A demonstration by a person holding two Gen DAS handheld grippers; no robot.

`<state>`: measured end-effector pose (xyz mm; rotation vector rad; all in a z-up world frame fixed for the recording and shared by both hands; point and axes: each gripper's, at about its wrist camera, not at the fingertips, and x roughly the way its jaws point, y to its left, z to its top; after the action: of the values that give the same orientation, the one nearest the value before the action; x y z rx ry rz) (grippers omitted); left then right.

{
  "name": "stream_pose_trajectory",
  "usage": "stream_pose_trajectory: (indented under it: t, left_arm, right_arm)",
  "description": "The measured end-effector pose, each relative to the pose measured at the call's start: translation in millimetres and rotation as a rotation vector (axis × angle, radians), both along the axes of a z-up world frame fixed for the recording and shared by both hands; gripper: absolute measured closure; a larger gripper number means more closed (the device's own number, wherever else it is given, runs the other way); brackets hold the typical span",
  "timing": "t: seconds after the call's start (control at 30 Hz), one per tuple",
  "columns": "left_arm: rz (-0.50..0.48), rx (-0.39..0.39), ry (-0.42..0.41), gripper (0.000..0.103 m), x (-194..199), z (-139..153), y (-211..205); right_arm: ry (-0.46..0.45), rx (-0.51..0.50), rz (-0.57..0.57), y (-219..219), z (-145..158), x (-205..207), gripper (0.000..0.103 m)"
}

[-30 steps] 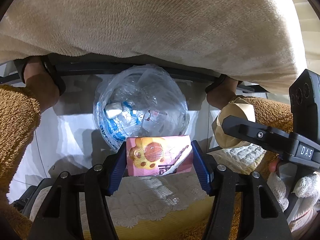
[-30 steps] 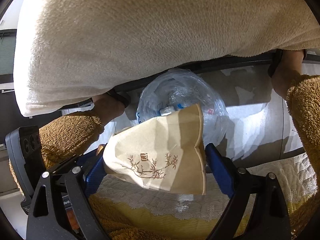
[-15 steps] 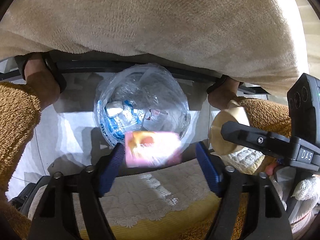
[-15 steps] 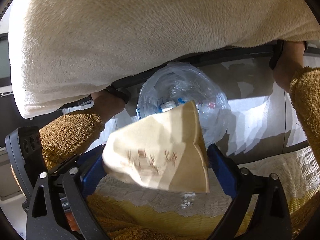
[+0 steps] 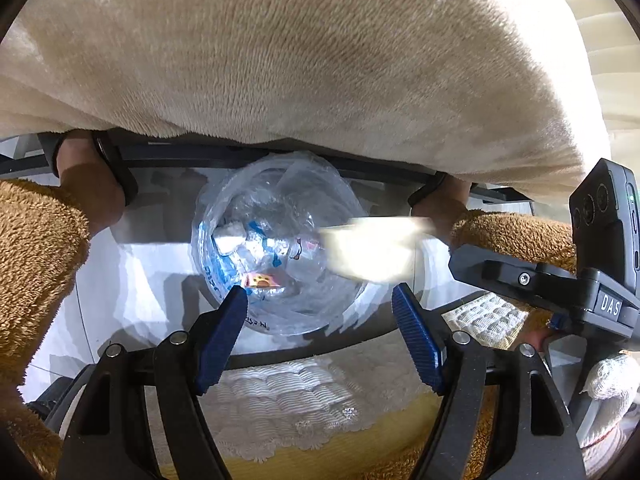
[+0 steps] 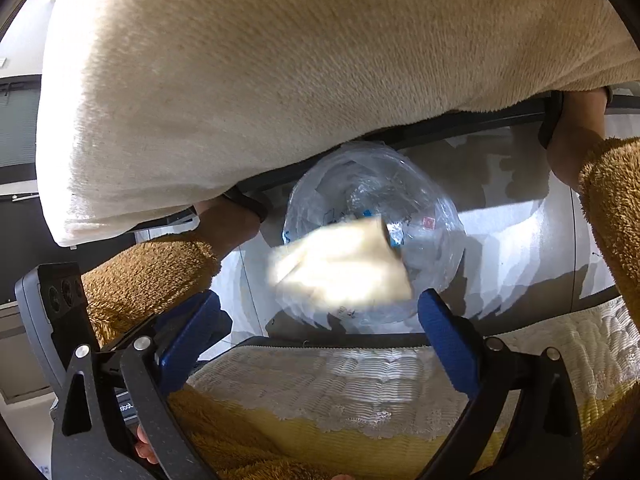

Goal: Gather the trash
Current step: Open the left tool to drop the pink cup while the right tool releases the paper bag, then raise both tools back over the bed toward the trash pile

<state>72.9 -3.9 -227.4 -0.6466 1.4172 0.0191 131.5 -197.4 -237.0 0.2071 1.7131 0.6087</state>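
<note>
With both your left gripper [image 5: 320, 304] and right gripper [image 6: 320, 312] spread and empty above the clear trash bag [image 5: 276, 248], hold them centred over its mouth so the blurred tan paper bag [image 6: 340, 268] falls inside

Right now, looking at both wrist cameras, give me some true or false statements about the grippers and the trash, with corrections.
1. The left gripper is clamped on a pink wrapper. False: its jaws are open with nothing between them; the pink wrapper lies in the trash bag.
2. The right gripper is open. True.
3. The paper bag is gripped between the right fingers. False: it is a blurred shape clear of both fingers, over the trash bag.
4. The trash bag is clear plastic. True.
</note>
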Motion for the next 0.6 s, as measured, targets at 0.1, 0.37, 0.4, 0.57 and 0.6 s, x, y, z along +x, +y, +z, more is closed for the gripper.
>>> stream_pose_trajectory:
  t: [0.1, 0.37, 0.4, 0.57, 0.6]
  left_arm:
    - [0.006, 0.010, -0.017, 0.030, -1.1, 4.2, 1.4]
    - [-0.004, 0.046, -0.067, 0.030, -4.3, 17.7, 0.8]
    - [-0.002, 0.051, -0.078, 0.030, -5.4, 20.8, 0.9]
    - [0.016, 0.069, -0.144, 0.030, -11.1, 36.1, 5.6]
    - [0.019, 0.072, -0.162, 0.030, -12.6, 40.2, 6.9]
  right_arm:
    - [-0.013, 0.010, 0.000, -1.9, 4.1, 0.3, 0.005]
    - [-0.086, 0.019, 0.029, -3.3, 17.8, -3.4, 0.005]
    - [-0.097, 0.021, 0.034, -3.5, 19.8, -4.3, 0.005]
    - [-0.154, 0.024, 0.045, -9.8, 30.7, -5.9, 0.005]
    - [-0.170, 0.025, 0.045, -11.6, 33.9, -6.3, 0.005]
